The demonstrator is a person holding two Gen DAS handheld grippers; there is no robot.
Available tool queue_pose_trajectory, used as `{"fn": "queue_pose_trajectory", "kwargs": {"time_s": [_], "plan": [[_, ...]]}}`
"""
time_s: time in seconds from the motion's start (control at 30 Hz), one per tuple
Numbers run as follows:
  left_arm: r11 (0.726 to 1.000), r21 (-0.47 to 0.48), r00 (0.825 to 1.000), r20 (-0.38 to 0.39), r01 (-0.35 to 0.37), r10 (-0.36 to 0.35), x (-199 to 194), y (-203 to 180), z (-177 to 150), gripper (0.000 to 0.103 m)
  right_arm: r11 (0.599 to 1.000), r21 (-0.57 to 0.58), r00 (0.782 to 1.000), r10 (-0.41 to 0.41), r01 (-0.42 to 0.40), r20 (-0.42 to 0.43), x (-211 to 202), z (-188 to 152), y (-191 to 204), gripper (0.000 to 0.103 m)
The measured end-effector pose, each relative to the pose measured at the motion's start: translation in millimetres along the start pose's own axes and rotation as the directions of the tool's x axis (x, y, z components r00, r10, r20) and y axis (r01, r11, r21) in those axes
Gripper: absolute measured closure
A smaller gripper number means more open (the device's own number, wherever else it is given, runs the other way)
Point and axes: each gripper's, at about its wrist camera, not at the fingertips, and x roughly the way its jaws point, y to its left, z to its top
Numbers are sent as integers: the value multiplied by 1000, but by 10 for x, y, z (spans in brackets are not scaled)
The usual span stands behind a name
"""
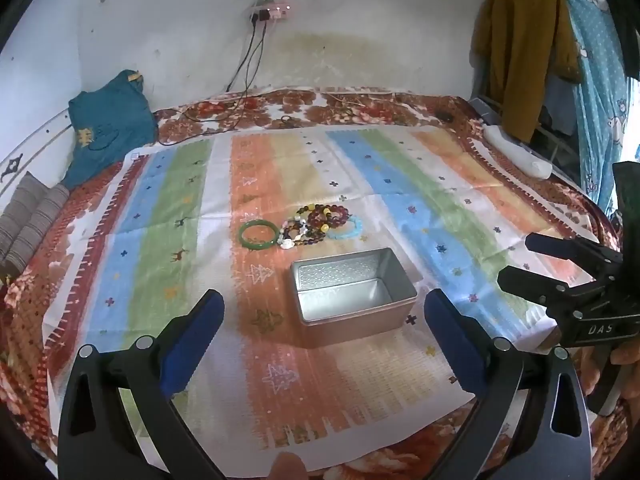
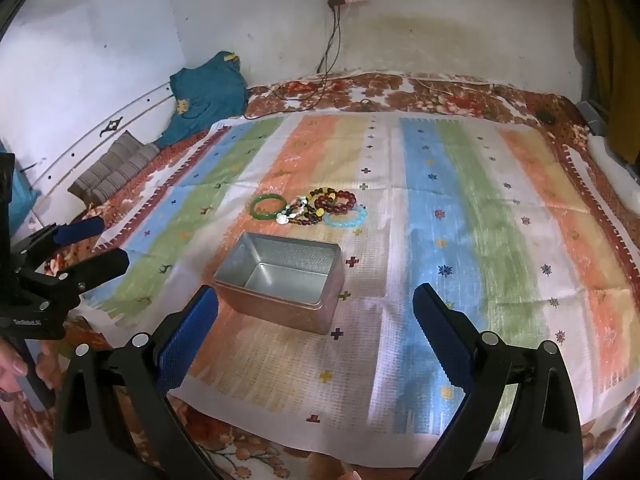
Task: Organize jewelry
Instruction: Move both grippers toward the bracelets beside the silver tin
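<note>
Green, a smooth jade-like bangle (image 1: 258,234) lies leftmost on the striped pastel cloth (image 1: 160,208), touching a heap of dark red, amber and white bead bracelets (image 1: 316,226), with a pale blue bead bracelet (image 1: 346,229) rightmost. Nearer stands the open rectangular metal tin (image 1: 352,292). The left gripper (image 1: 324,344) and the right gripper (image 2: 316,336) hover with fingers spread apart, holding nothing.

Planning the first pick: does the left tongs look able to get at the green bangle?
Probably yes. The left tongs are open, and the green bangle lies apart, left of the bead pile; the tin sits off to the right.
</note>
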Motion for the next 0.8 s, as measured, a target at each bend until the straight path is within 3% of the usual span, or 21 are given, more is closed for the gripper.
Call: {"fn": "queue_pose_trajectory", "kwargs": {"time_s": [0.57,0.8], "plan": [[1000,-8,999,49,-4,4,-115,58,52,5,1000,-9,997,7,-7,76,-142,20,1,4],[1000,-9,999,34,8,-8,-95,85,95,5,999,-46,994,15,-10,106,-200,29,66,4]]}}
